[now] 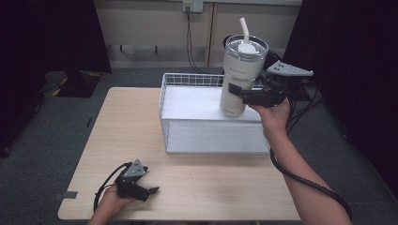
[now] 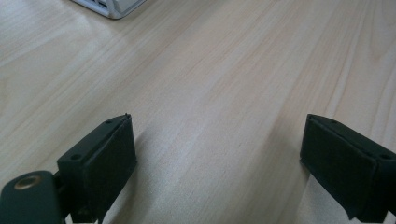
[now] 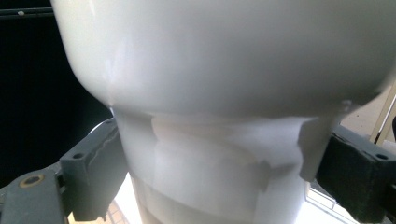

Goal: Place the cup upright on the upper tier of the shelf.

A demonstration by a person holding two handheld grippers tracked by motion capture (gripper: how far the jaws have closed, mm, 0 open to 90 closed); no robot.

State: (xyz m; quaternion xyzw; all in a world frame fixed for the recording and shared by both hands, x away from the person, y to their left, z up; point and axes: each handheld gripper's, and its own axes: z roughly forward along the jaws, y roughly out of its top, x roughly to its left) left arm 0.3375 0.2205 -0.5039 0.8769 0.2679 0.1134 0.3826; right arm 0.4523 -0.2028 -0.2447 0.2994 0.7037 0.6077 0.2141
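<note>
A cream tumbler (image 1: 237, 77) with a clear lid and a white straw hangs upright over the back right of the white wire basket (image 1: 187, 79). My right gripper (image 1: 241, 96) is shut on the tumbler's narrow lower part, one jaw on each side. In the right gripper view the tumbler (image 3: 219, 93) bulges wide above the right gripper (image 3: 210, 172). My left gripper (image 1: 152, 191) lies low on the table (image 1: 141, 131) near its front left edge, open with nothing between its jaws. In the left gripper view the left gripper (image 2: 217, 158) has bare wood between its jaws.
The basket stands at the back centre of the light wooden table and has a white floor. A corner of the basket (image 2: 112, 7) lies far ahead in the left gripper view. Dark curtains, a wall socket (image 1: 193, 5) and grey carpet lie beyond the table.
</note>
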